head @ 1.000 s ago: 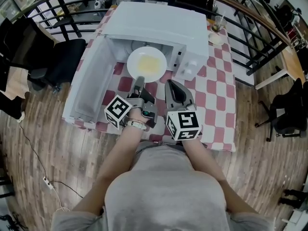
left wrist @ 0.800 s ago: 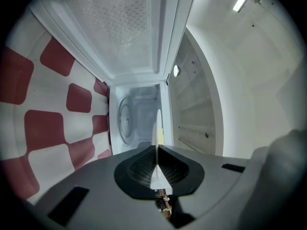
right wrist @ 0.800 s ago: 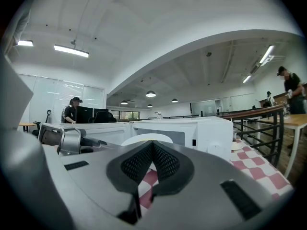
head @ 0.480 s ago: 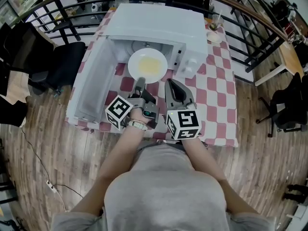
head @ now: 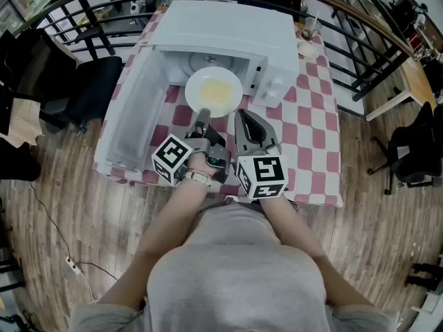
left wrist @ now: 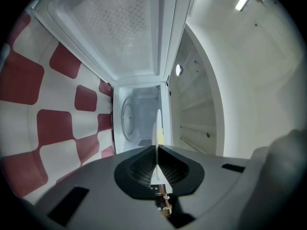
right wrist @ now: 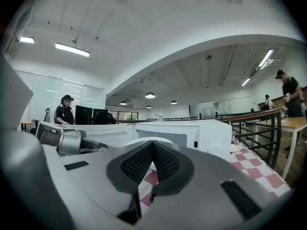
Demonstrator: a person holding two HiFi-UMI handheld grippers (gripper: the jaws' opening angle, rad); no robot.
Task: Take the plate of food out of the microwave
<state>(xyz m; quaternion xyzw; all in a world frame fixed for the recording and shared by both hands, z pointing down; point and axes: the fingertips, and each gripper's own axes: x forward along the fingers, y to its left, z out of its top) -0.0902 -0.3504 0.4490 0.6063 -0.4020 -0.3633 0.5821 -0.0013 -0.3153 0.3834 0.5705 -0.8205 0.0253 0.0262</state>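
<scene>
The microwave (head: 221, 30) stood on a table covered with a red-and-white checked cloth (head: 313, 120). Its door (head: 131, 116) was swung wide open to the microwave's left. The plate (head: 214, 88), white with pale yellow food, sat at the microwave's open mouth, its near edge jutting out of the cavity. The left gripper (head: 202, 113) reached in from the microwave's front with its jaws pinched on that near rim; its own view showed the plate edge-on between the pads. The right gripper (head: 239, 116) hung just in front of the microwave, right of the plate, jaws pressed together on nothing.

A cup on a saucer (head: 308, 39) stood on the cloth at the microwave's right rear corner. Wood-plank floor (head: 69, 206) spread around the table, a curved black railing (head: 360, 40) ran behind and right of the microwave, and a black chair (head: 97, 88) stood to its left. Beyond the microwave the room was large and white, with a curved ceiling and strip lights (right wrist: 72, 49).
</scene>
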